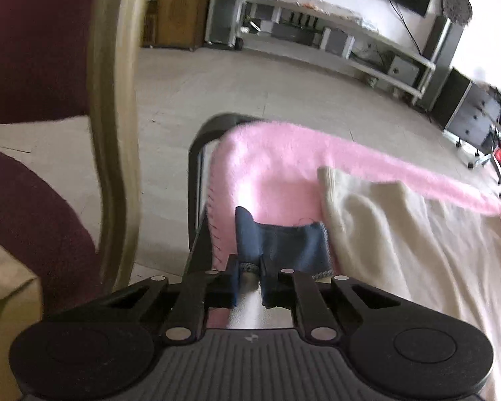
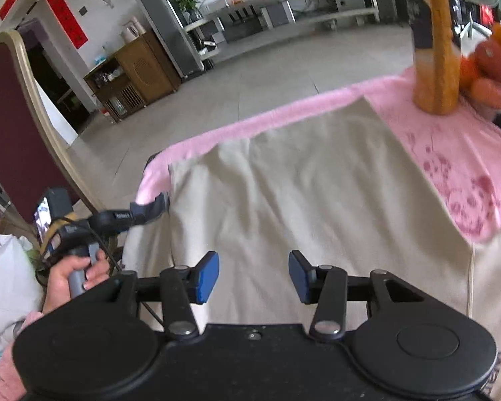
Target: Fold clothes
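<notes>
A: Left wrist view first. The left gripper has its fingers drawn close on a blue-grey ribbed band, seemingly the trim at the edge of the cream garment. The band lies at the table's near-left corner, on the pink towel.

B: Clamped, then?

A: Pinching the trim, yes. The cream garment is spread over the pink towel, rumpled, with soft ridges. I judge it light, limp knit: it should drape and slide on the terry, so hems and corners are the places to hold.

B: Right wrist view?

A: The right gripper hangs over the cream garment with fingers well apart, holding nothing. From here the garment shows its far corner squared off and its right side falling over the table edge.

B: What does this view add?

A: The left gripper seen from outside at the garment's left edge, the left hand on its handle, an orange bottle and fruit on the towel's far right. The left view alone shows the pinch itself, and the burgundy chair close beside.
</notes>
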Demonstrator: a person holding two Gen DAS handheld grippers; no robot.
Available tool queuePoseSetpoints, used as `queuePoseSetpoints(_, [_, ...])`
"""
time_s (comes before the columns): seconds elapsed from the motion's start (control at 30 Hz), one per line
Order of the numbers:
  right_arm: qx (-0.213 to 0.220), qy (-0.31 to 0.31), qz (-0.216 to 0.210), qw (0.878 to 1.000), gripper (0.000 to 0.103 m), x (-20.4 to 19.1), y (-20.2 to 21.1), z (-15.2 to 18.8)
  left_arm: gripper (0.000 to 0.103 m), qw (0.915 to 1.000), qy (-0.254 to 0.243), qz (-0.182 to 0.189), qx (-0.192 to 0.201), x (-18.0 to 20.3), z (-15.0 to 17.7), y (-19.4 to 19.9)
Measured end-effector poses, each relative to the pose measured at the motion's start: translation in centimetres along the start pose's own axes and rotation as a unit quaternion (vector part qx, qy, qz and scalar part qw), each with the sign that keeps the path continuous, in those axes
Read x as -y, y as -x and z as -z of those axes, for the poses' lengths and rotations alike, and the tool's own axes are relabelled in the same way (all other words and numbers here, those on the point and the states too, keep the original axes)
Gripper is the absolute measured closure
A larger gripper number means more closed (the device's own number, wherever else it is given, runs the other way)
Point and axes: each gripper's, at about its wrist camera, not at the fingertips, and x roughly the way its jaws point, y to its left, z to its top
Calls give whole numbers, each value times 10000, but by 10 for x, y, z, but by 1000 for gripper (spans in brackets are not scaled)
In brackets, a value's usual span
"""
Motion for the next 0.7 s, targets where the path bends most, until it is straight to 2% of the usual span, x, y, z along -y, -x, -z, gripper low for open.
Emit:
queuePoseSetpoints(0.1, [114, -4, -40, 9999, 58, 4, 17, 5, 99, 9993, 88, 89, 361, -4, -4, 41])
queuePoseSetpoints(0.17, [192, -76, -152, 9997, 58, 8, 34, 7, 100, 9967, -6, 126, 800, -5, -3, 86])
queuePoseSetpoints(0.33, [435, -112, -387, 9982, 57, 11, 78, 14, 100, 9817, -245, 203, 1877, -15, 3, 205])
queuePoseSetpoints(0.53, [550, -234, -882, 9943, 56, 7, 115, 24, 100, 9644, -445, -465, 2565, -48, 9, 302])
queuePoseSetpoints(0.7, [466, -108, -1415, 9888, 53, -16, 125, 32, 100, 9582, 158, -866, 2720, -108, 18, 341])
